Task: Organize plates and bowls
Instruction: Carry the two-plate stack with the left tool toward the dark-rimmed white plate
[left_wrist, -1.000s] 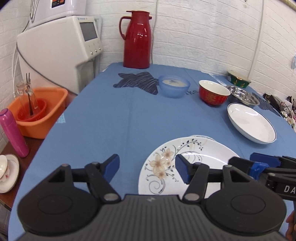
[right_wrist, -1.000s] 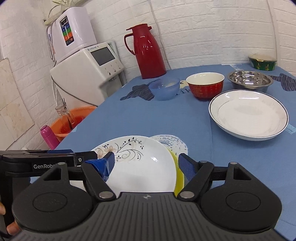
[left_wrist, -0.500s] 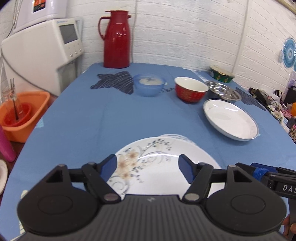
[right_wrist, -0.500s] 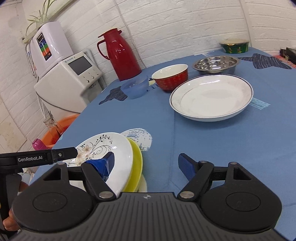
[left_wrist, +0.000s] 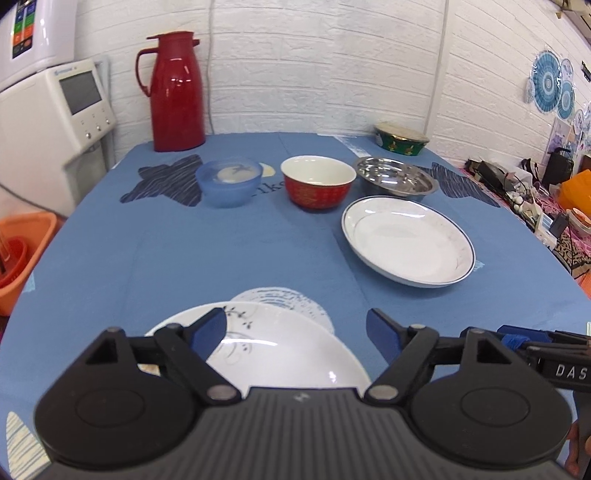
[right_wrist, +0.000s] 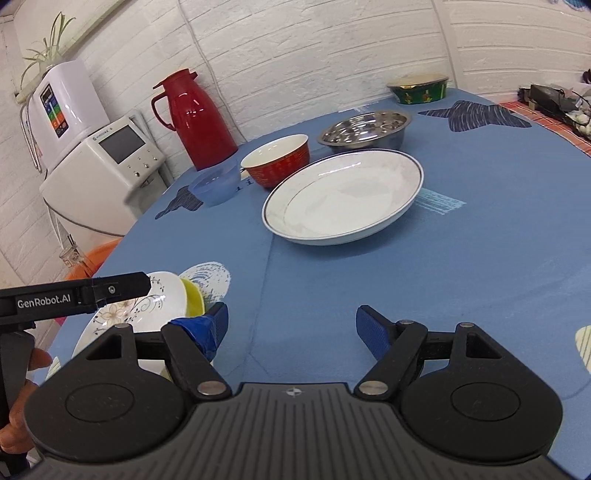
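at 7 o'clock on the tabletop (right_wrist: 480, 258) the floral plate (right_wrist: 147, 314) already lies on a yellow plate (right_wrist: 195, 301); the blue bowl (left_wrist: 229, 181), red bowl (left_wrist: 317, 186), steel bowl (left_wrist: 397, 181) and rimmed white plate (left_wrist: 408, 243) at 1 o'clock remain loose. left gripper (left_wrist: 295, 330) fingers have just been opening, nothing between; right gripper (right_wrist: 291, 328) fingers spread, empty.

Your left gripper (left_wrist: 295, 330) has just been opening its jaws, and they now stand wide above the floral plate (left_wrist: 280, 354) without touching it. It has also swung toward the table's middle, so the white dish (left_wrist: 406, 243) sits more centrally ahead. Your right gripper (right_wrist: 291, 330) has drifted right off the plate stack (yellow plate (right_wrist: 194, 301) under the floral one), and now hangs over bare blue tablecloth (right_wrist: 461, 280).
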